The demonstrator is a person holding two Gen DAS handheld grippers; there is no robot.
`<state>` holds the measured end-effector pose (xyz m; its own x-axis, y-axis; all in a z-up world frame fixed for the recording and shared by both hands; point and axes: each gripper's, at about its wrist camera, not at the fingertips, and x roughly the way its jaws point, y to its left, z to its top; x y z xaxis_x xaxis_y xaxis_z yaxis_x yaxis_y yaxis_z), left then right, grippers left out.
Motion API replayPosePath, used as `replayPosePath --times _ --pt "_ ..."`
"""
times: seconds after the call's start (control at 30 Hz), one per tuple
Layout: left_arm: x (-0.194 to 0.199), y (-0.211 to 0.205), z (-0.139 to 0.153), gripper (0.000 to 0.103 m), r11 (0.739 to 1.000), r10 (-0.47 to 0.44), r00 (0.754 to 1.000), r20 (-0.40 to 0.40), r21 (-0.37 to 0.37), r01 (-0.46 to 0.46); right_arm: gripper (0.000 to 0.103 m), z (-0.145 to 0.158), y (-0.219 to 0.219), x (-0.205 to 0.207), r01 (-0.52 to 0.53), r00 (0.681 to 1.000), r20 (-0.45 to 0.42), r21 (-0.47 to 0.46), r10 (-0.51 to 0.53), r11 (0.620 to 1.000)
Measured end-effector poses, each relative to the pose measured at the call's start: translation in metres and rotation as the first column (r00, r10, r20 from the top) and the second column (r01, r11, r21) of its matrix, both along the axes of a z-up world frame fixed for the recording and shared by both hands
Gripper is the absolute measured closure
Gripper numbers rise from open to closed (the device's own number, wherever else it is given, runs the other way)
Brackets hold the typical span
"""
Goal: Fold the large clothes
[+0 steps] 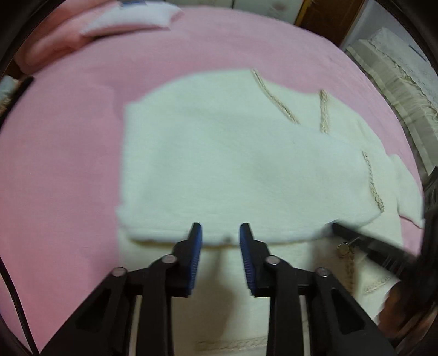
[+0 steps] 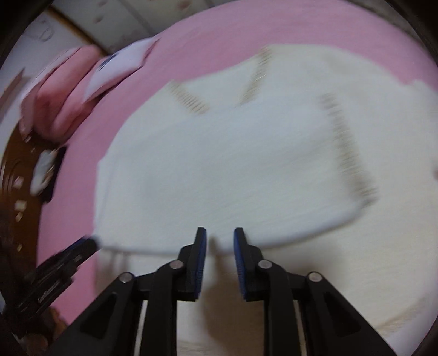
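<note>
White sweater [image 1: 224, 164] with beige braid trim lay on pink bedspread [image 1: 68, 142], upper part folded down over lower body. Folded edge sat just ahead of both tools. Left gripper [image 1: 220, 232] hung above that edge, blue pads parted by narrow gap, nothing pinched. Right gripper [image 2: 219, 236] likewise: small gap, no cloth between pads, view blurred. Pink pillows [image 1: 54, 41] stacked at far corner of bed, pale folded cloth [image 1: 131, 19] on top.
</note>
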<state>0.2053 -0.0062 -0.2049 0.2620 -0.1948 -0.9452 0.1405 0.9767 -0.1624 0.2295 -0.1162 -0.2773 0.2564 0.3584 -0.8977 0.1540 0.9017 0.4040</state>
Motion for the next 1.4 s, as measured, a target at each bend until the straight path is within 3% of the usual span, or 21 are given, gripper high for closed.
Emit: replayPosePath --times 0.03,0.2,0.23,0.27,0.33,0.4,0.43,0.53,0.57,0.67,0.73,0.8,0.9,0.93,1.0,1.03,1.1,1.17,1.23,1.3,1.4 --pt "0.004 -0.005 -0.009 0.094 1.000 0.001 1.000 -0.031 0.004 -0.001 0.088 -0.005 0.012 0.000 -0.027 1.000 -0.002 0.010 0.027 1.000" --pt "0.014 -0.016 -0.042 0.094 0.997 0.012 0.992 -0.128 0.082 -0.002 0.091 -0.024 0.033 0.004 -0.065 0.998 -0.024 0.021 0.066 0.998" --pt "0.018 -0.012 -0.042 0.094 0.997 0.025 0.991 -0.133 0.072 -0.015 0.101 -0.024 0.027 0.002 -0.056 0.998 -0.020 0.015 0.056 0.998" --pt "0.020 -0.008 -0.041 0.094 0.998 0.047 0.989 -0.139 0.055 -0.040 0.103 -0.024 0.015 0.000 -0.035 0.999 -0.012 0.015 0.035 0.999" --pt "0.025 0.008 -0.039 0.095 0.992 0.120 0.983 -0.139 0.046 -0.114 0.103 -0.022 -0.018 -0.004 0.048 0.999 0.010 0.008 -0.048 0.999" --pt "0.029 0.024 -0.033 0.095 0.982 0.176 0.978 -0.111 0.090 -0.166 0.103 -0.021 -0.063 -0.013 0.165 0.986 0.028 0.017 -0.166 0.986" --pt "0.031 0.029 -0.033 0.096 0.978 0.188 0.977 -0.097 0.113 -0.177 0.103 -0.020 -0.085 -0.021 0.223 0.974 0.037 0.020 -0.223 0.975" --pt "0.035 0.049 -0.035 0.099 0.976 0.210 0.972 -0.106 0.073 -0.203 0.103 -0.014 -0.137 -0.038 0.365 0.930 0.053 -0.244 -0.363 0.899" --pt "0.034 0.051 -0.033 0.100 0.975 0.217 0.970 -0.107 0.065 -0.211 0.103 -0.013 -0.154 -0.043 0.406 0.908 0.043 -0.327 -0.416 0.853" --pt "0.033 0.044 -0.022 0.099 0.976 0.195 0.978 -0.074 0.110 -0.187 0.103 -0.003 -0.184 -0.051 0.486 0.867 0.066 -0.340 -0.495 0.805" --pt "0.029 0.043 -0.013 0.099 0.980 0.161 0.986 -0.047 0.123 -0.154 0.102 0.010 -0.178 -0.047 0.475 0.878 0.115 -0.335 -0.465 0.814" --pt "0.033 0.028 0.002 0.099 0.993 0.114 0.993 -0.026 0.044 -0.113 0.102 0.023 -0.158 -0.035 0.416 0.908 0.180 -0.285 -0.378 0.864" --pt "0.041 0.013 0.011 0.095 0.994 0.086 0.996 -0.036 -0.066 -0.088 0.102 0.017 -0.108 -0.005 0.237 0.960 0.167 -0.069 -0.223 0.969" --pt "0.047 0.009 0.011 0.095 0.993 0.078 0.996 -0.038 -0.084 -0.081 0.102 0.010 -0.093 0.003 0.185 0.972 0.148 0.004 -0.183 0.983" --pt "0.057 0.001 0.008 0.095 0.995 0.062 0.997 -0.035 -0.079 -0.064 0.102 -0.011 -0.053 0.022 0.065 0.992 0.100 0.149 -0.081 0.987" --pt "0.063 -0.012 -0.010 0.095 0.996 0.056 0.998 -0.033 -0.064 -0.058 0.102 -0.020 -0.034 0.030 0.007 0.996 0.081 0.185 -0.023 0.983" --pt "0.074 -0.017 -0.019 0.095 0.998 0.047 0.998 -0.043 -0.032 -0.049 0.102 -0.035 -0.001 0.044 -0.101 0.994 0.063 0.187 0.091 0.977" --pt "0.087 -0.027 -0.041 0.095 0.998 0.054 0.997 -0.055 -0.007 -0.055 0.103 -0.044 0.019 0.060 -0.155 0.986 0.077 0.124 0.146 0.980" --pt "0.092 -0.015 -0.050 0.095 0.997 0.076 0.996 -0.047 -0.013 -0.077 0.103 -0.046 0.005 0.076 -0.111 0.990 0.095 0.115 0.100 0.987" --pt "0.096 -0.003 -0.054 0.095 0.993 0.104 0.994 -0.040 -0.049 -0.106 0.103 -0.046 -0.034 0.092 0.027 0.994 0.101 0.085 -0.036 0.996" --pt "0.100 0.018 -0.063 0.095 0.982 0.157 0.987 -0.042 -0.102 -0.160 0.103 -0.046 -0.111 0.094 0.249 0.958 0.116 0.108 -0.261 0.962"
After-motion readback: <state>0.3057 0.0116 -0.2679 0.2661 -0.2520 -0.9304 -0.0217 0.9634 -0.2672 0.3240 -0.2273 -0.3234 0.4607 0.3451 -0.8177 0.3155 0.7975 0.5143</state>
